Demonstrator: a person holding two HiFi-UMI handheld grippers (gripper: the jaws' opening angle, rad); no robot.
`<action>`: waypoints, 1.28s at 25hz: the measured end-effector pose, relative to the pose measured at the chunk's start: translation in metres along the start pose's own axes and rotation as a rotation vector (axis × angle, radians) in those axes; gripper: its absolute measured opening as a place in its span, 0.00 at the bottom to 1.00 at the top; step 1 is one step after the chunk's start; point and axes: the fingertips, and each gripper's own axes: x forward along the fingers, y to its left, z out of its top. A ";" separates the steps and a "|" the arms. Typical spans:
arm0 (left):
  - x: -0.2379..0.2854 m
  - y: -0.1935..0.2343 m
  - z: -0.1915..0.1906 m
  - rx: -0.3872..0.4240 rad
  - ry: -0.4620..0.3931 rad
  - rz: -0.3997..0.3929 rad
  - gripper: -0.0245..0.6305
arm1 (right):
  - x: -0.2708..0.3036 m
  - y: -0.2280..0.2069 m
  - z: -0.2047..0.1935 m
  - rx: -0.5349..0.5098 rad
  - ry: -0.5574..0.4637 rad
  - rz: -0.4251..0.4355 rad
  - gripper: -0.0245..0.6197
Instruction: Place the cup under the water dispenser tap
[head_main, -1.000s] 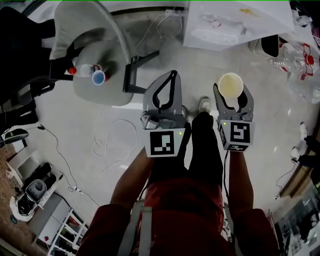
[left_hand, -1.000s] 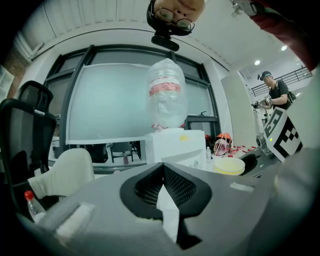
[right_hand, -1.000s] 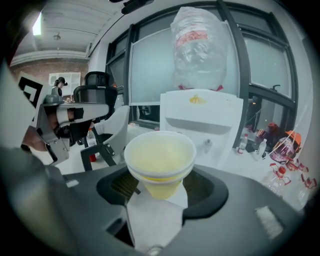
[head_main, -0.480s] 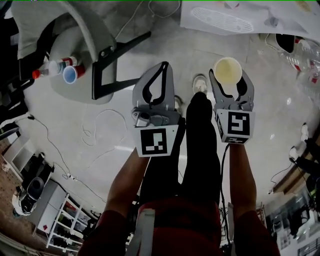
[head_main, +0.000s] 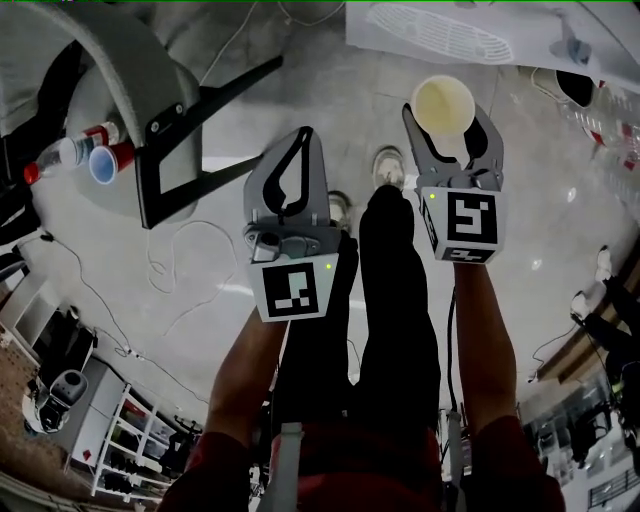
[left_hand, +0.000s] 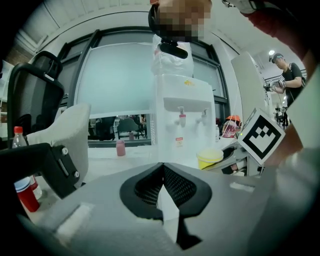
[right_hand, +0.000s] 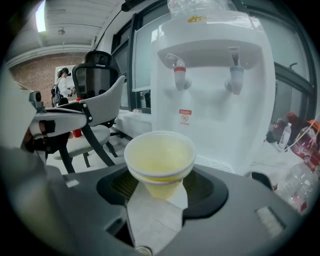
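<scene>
Right gripper (head_main: 447, 125) held forward, tilted down, jaws clamped on upright pale-yellow paper cup (right_hand: 160, 160), which is just short of the white water dispenser (right_hand: 210, 110). Left gripper (head_main: 302, 140) alongside, jaws together, empty.

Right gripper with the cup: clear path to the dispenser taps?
Probably yes. The right gripper holds the cup facing the dispenser, and nothing shows between the cup and the taps. The chair stands off to the left.
</scene>
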 end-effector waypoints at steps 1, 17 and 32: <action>0.002 0.000 -0.001 -0.006 -0.002 0.006 0.05 | 0.004 -0.004 0.002 -0.004 -0.003 -0.003 0.46; 0.004 0.009 -0.013 -0.006 0.024 0.046 0.05 | 0.065 -0.036 0.038 -0.032 -0.060 -0.026 0.46; 0.003 0.008 -0.024 -0.020 0.049 0.063 0.05 | 0.096 -0.050 0.033 0.015 -0.072 -0.051 0.47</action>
